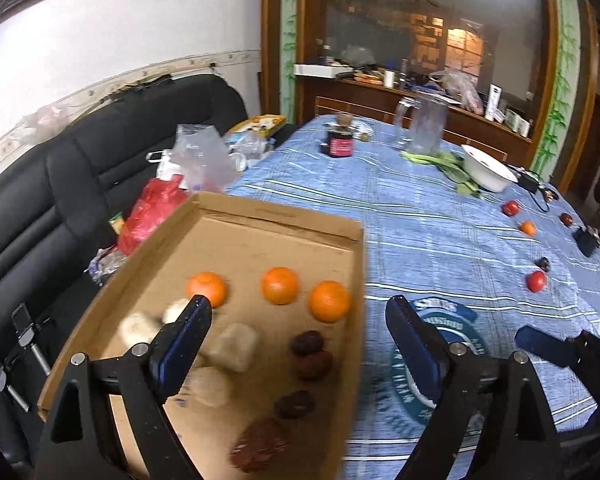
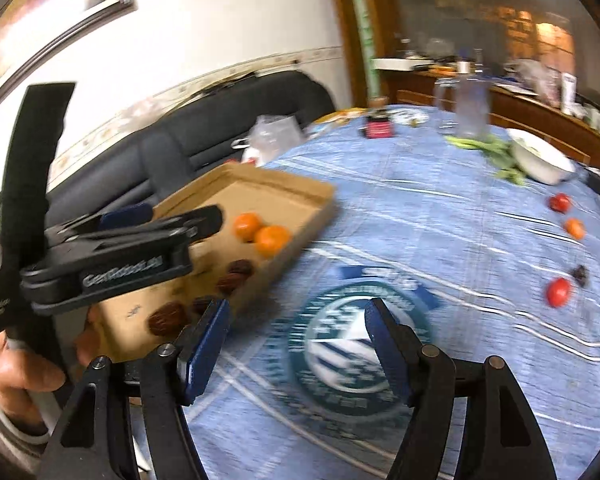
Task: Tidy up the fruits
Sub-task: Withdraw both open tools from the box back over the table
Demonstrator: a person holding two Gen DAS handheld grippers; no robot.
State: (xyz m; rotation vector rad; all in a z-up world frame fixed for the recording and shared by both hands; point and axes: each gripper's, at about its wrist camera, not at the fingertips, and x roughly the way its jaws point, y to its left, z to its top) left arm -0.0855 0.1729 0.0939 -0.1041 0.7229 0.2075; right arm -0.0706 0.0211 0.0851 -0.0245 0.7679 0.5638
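Both tools, left [image 1: 298,318] and right [image 2: 296,316], gape empty. The box [image 1: 260,216] holds sorted rows of oranges [image 1: 280,285]; loose fruit [image 1: 536,281] waits across the desk [image 1: 420,208], so neither grips yet.

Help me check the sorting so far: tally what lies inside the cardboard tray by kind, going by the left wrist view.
Inside the cardboard tray:
Oranges: 3
Dark brown dried fruits: 4
Pale beige lumps: 4, blurred and partly hidden by the left gripper
Total: 11
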